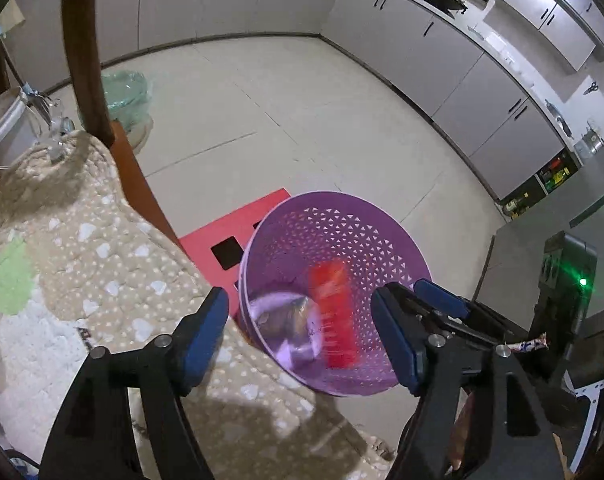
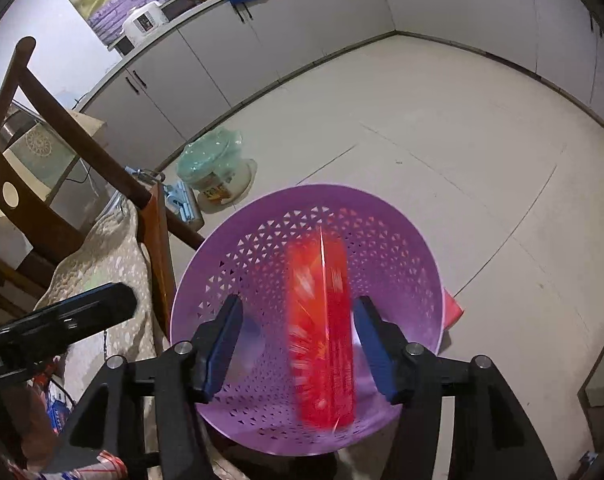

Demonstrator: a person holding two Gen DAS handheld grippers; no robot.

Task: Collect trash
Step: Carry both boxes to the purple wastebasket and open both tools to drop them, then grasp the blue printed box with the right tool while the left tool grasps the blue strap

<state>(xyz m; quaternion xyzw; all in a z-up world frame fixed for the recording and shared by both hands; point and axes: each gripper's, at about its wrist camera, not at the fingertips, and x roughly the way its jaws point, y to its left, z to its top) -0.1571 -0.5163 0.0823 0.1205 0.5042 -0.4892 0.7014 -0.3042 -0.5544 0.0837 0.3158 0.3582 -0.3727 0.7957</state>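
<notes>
The right claw (image 2: 298,344) is hanging over the purple basket (image 2: 398,240), jaws parted, gripping nothing; a blurred red packet (image 2: 322,332) is showing between them, inside the basket. The left claw (image 1: 298,336) is also standing open and empty at the basket's 9 o'clock side. A spotted blanket (image 1: 102,248) draped over a wooden chair (image 2: 62,120) is crowding the basket at 9 o'clock; a bagged tub (image 2: 214,168) is sitting on the floor at 11 o'clock.
</notes>
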